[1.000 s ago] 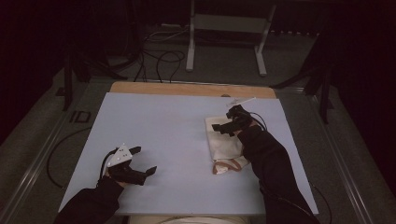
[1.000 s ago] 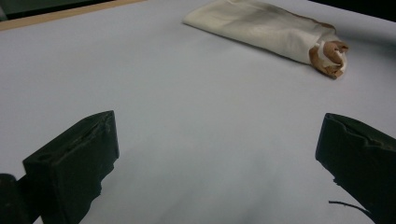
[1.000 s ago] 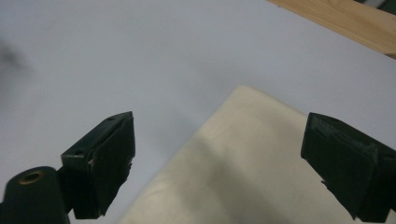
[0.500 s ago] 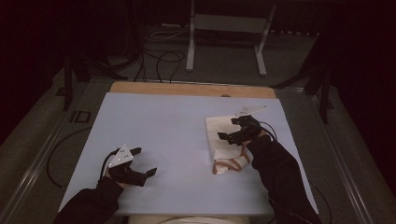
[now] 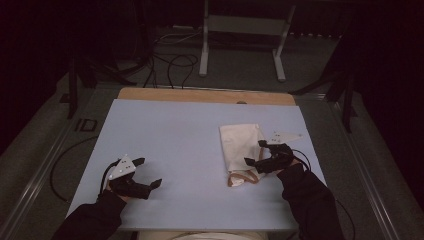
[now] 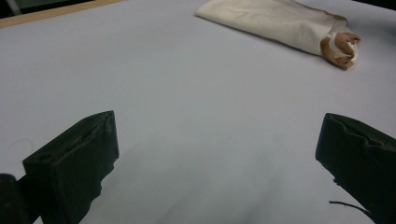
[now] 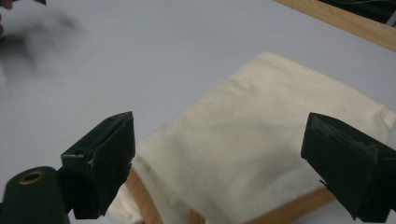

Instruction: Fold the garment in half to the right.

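Right gripper, jaws spread and empty, now pulling back toward the cloth bag's near handle end; left gripper idling, spread, well left of bag.

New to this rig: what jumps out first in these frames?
A cream cloth bag with tan handles lies on the right half of the pale blue table, the one bright thing against dark surroundings. The right hand-held gripper hovers open at the bag's near right edge, while the left hand-held gripper sits open over bare table at near left.
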Demonstrator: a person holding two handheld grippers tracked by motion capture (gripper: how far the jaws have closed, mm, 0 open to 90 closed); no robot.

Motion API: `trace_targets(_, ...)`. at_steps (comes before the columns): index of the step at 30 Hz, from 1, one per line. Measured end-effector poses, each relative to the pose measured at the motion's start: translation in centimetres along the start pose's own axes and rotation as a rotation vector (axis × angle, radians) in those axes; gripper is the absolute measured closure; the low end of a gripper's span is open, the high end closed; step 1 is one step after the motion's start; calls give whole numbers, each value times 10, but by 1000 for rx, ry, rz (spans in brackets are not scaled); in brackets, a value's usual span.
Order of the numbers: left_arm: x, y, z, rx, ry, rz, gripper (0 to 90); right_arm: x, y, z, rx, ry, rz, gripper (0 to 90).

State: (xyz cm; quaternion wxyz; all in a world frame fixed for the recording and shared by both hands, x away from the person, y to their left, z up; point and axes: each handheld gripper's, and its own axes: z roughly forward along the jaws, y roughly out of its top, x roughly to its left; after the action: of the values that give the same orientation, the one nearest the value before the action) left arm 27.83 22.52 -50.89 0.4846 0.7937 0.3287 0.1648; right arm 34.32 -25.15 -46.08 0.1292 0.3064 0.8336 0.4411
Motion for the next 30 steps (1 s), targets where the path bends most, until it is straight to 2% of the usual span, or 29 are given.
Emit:
trace_targets(4,1,-2,-5,4,12,5,4,6,-13,-3,4,0,-16,101)
trace_targets(8,4,-5,-10,9,27,1,4,13,-25,-6,-19,7,-20,101)
trace_targets(13,6,-10,-16,12,44,-7,4,23,-38,-12,-46,-8,-33,101)
trace_targets(23,7,-13,-20,17,66,-4,4,24,-66,-23,-47,-28,62,101)
trace_targets(26,6,-13,-20,22,77,7,4,23,-72,-25,-43,-28,74,101)
trace_targets(30,5,-13,-21,19,82,1,4,21,-75,-23,-27,-64,72,101)
